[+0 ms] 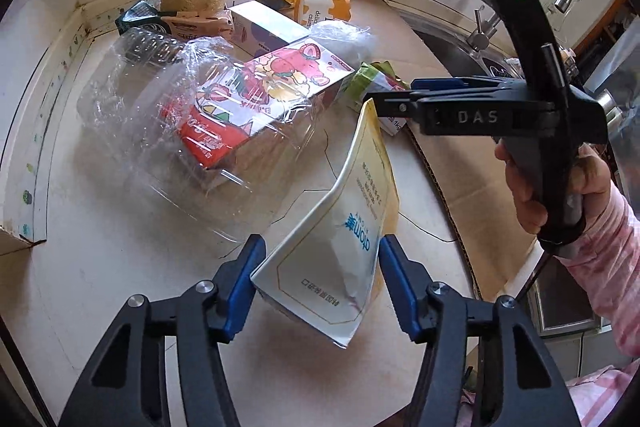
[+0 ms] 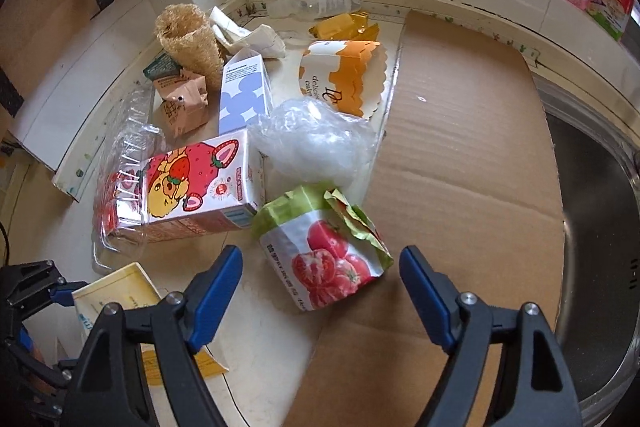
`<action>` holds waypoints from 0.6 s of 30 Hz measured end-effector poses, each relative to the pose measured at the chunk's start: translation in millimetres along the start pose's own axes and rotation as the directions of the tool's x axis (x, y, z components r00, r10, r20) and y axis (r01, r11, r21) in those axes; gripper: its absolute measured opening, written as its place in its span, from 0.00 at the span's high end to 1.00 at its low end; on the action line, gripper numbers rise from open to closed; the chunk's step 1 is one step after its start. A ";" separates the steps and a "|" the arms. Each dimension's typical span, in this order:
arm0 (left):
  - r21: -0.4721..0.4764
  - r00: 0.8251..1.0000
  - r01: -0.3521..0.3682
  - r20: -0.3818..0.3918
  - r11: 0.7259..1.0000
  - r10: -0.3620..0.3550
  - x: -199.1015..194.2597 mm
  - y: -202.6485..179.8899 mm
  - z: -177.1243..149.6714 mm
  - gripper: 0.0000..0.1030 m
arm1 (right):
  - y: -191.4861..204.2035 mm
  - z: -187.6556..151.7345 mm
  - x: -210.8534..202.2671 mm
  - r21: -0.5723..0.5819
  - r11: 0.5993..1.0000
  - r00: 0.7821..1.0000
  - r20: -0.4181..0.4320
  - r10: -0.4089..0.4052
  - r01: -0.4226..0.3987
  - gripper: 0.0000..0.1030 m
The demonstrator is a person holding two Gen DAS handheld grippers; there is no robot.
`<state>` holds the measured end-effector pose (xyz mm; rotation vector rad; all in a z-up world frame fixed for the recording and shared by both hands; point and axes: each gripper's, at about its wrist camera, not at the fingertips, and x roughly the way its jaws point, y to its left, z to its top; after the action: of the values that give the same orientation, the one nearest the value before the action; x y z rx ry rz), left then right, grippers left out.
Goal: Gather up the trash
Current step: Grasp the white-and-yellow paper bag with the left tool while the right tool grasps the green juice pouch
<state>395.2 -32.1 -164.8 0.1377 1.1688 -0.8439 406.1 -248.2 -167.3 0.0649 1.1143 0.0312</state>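
Note:
A white and yellow pouch [image 1: 340, 227] with blue print stands tilted between the blue pads of my left gripper [image 1: 322, 263], which is shut on its lower part. From the right wrist view the same pouch [image 2: 116, 291] shows at lower left, with the left gripper's fingers [image 2: 60, 291] on its edge. My right gripper [image 2: 320, 275] is open and hangs just above a crumpled green bag printed with tomatoes [image 2: 332, 259], its pads apart from the bag on either side. Seen from the left wrist view, the right gripper [image 1: 380, 103] is side-on, held by a hand [image 1: 528, 187].
On the counter lie a clear plastic clamshell [image 1: 160, 131], a strawberry-print carton [image 2: 192, 183], a blue and white carton [image 2: 244, 95], an orange and white cake box [image 2: 344, 75], crumpled plastic film [image 2: 316, 139] and a loofah [image 2: 188, 39]. A cardboard sheet [image 2: 460, 155] borders the steel sink [image 2: 596, 211].

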 end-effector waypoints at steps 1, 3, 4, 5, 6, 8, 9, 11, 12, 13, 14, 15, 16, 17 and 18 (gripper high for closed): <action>-0.005 1.000 -0.002 0.005 1.000 0.002 -2.7 -1.0 -1.3 0.45 | 3.5 -0.7 1.1 -0.019 1.000 1.000 -0.002 -0.007 0.007 0.22; -0.016 1.000 -0.012 0.015 1.000 0.012 -7.9 -4.3 -4.3 0.46 | 8.8 -3.1 2.2 -0.050 0.998 1.000 -0.001 -0.031 0.031 0.37; -0.019 1.000 -0.020 0.017 1.000 0.020 -10.7 -5.2 -6.9 0.47 | 11.4 -4.5 2.2 -0.066 0.997 0.999 0.005 -0.051 0.051 0.46; -0.024 0.999 -0.033 0.019 0.999 0.033 -13.2 -8.2 -8.3 0.47 | 11.8 -5.9 2.1 -0.076 0.996 0.999 0.007 -0.050 0.051 0.50; -0.030 0.999 -0.041 0.022 0.999 0.042 -14.2 -11.5 -9.0 0.48 | 12.6 -7.4 0.7 -0.077 0.996 0.999 0.013 -0.043 0.044 0.57; -0.050 0.998 -0.053 0.027 0.997 0.054 -17.5 -16.9 -11.2 0.48 | 12.4 -9.4 -1.4 -0.071 0.997 1.000 0.009 -0.017 0.018 0.67; -0.060 0.998 -0.059 0.030 0.996 0.061 -19.2 -19.0 -12.6 0.49 | 12.5 -11.3 -2.0 -0.069 0.998 1.000 0.004 -0.011 0.011 0.75; -0.085 0.996 -0.070 0.039 0.994 0.074 -24.1 -24.6 -14.0 0.49 | 13.0 -14.9 -3.9 -0.064 0.998 1.000 -0.004 -0.009 0.008 0.85; -0.098 0.996 -0.074 0.043 0.992 0.078 -26.8 -25.7 -14.9 0.50 | 13.8 -17.5 -7.0 -0.060 0.998 1.000 0.000 -0.008 0.008 0.85; -0.110 0.995 -0.079 0.048 0.991 0.084 -29.6 -27.6 -15.3 0.50 | 14.4 -20.4 -11.3 -0.056 0.998 1.000 0.004 -0.001 0.001 0.85; -0.122 0.994 -0.087 0.054 0.989 0.094 -32.6 -29.0 -15.7 0.50 | 15.6 -23.3 -16.5 -0.049 0.999 1.000 0.010 0.010 -0.009 0.85; -0.136 0.993 -0.095 0.057 0.986 0.103 -35.5 -29.8 -16.2 0.50 | 16.1 -26.0 -22.4 -0.042 0.999 1.000 0.017 0.023 -0.022 0.85; -0.149 0.992 -0.101 0.059 0.984 0.111 -37.6 -29.3 -16.6 0.50 | 16.4 -29.1 -28.8 -0.033 0.999 0.999 0.024 0.035 -0.034 0.85; -0.166 0.992 -0.102 0.061 0.981 0.114 -40.8 -29.4 -17.4 0.50 | 16.4 -32.4 -36.0 -0.024 0.998 0.998 0.032 0.051 -0.050 0.85; -0.182 0.992 -0.097 0.063 0.978 0.111 -45.2 -28.7 -19.2 0.50 | 17.1 -35.5 -43.2 -0.019 0.998 0.997 0.040 0.064 -0.064 0.85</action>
<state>356.3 -19.2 -125.3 0.0199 1.1524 -0.6434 355.3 -232.3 -143.0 0.0847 1.0708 0.0967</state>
